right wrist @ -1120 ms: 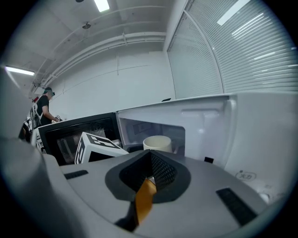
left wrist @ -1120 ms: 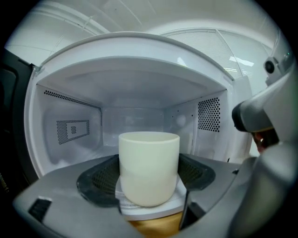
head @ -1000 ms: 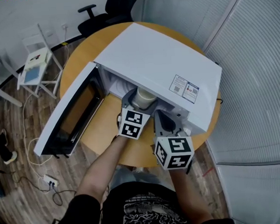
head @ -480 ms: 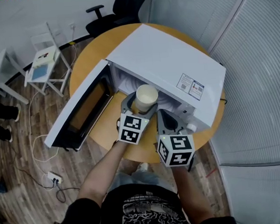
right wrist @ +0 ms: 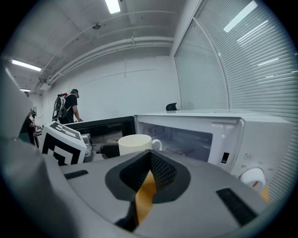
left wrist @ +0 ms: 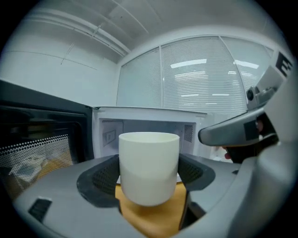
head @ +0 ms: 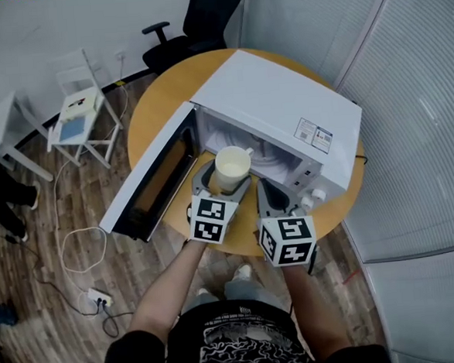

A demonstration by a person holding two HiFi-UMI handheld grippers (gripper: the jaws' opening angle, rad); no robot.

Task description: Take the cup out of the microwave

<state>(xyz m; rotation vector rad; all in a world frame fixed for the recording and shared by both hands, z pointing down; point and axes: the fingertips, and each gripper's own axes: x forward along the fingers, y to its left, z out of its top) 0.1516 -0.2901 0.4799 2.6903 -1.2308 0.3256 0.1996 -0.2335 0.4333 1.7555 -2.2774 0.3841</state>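
Observation:
A cream cup [head: 232,167] [left wrist: 149,167] hangs just in front of the open white microwave [head: 283,103], above the round wooden table [head: 159,104]. My left gripper [head: 225,177] [left wrist: 149,174] is shut on the cup's sides, both pads pressed against it. The cup's handle points toward the microwave cavity. In the right gripper view the cup [right wrist: 136,144] shows at the left, in front of the cavity. My right gripper [head: 265,186] [right wrist: 150,162] stands beside the cup at the right, shut, with nothing in it. The microwave door [head: 153,182] is swung wide to the left.
The microwave's control knobs [head: 310,202] are close by the right gripper. A white chair [head: 78,110] and a black office chair [head: 200,16] stand beyond the table. A cable and power strip [head: 100,300] lie on the floor at left. A glass wall with blinds runs along the right.
The left gripper has drawn the cup out of the microwave's opening toward the person and lifted it a little. The right gripper has pulled back slightly as well.

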